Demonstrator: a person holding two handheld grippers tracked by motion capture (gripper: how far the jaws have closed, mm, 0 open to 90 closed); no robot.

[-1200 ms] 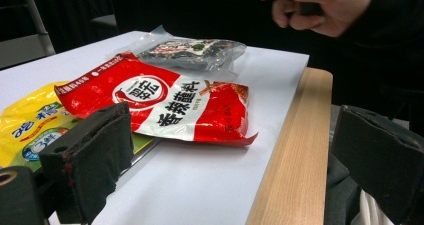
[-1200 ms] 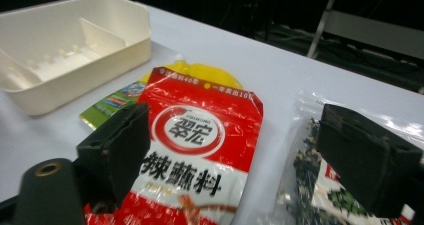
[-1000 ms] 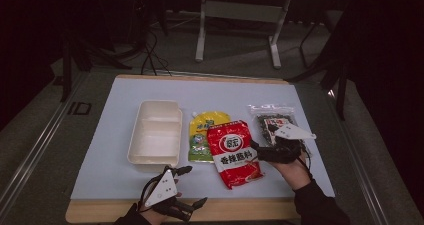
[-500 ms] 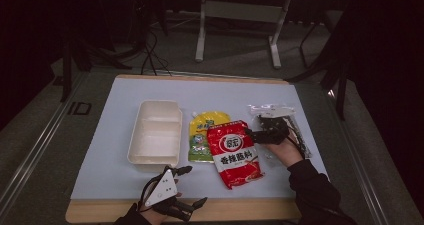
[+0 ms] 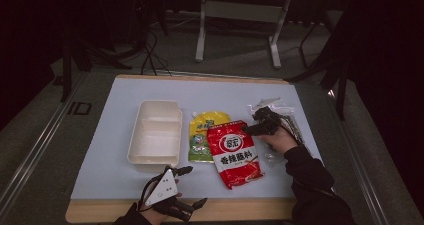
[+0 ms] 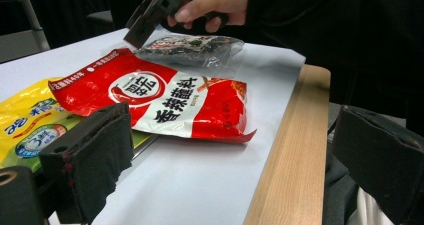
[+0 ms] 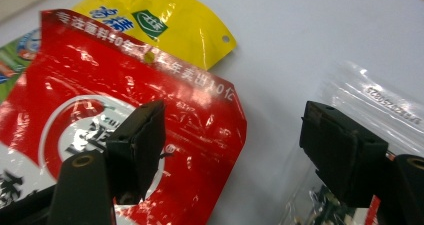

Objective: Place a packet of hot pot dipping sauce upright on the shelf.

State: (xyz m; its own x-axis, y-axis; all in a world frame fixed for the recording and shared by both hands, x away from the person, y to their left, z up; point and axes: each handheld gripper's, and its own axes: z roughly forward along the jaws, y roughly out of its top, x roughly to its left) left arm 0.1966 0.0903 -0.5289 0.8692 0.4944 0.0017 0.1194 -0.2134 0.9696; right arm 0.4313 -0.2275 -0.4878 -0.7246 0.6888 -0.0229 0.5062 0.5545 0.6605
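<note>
Red pouch (image 5: 234, 152) overlaps yellow pouch (image 5: 206, 135); right gripper (image 5: 254, 127) above, closing, wide, empty.

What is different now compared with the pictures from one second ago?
The right tool moved left, from above the clear bag to the upper right corner of the red packet. Its jaws have just been closing a little but are open, one over the red packet, one over the clear bag, gripping nothing. The left tool, yellow pouch and white tray stayed as they were.
</note>
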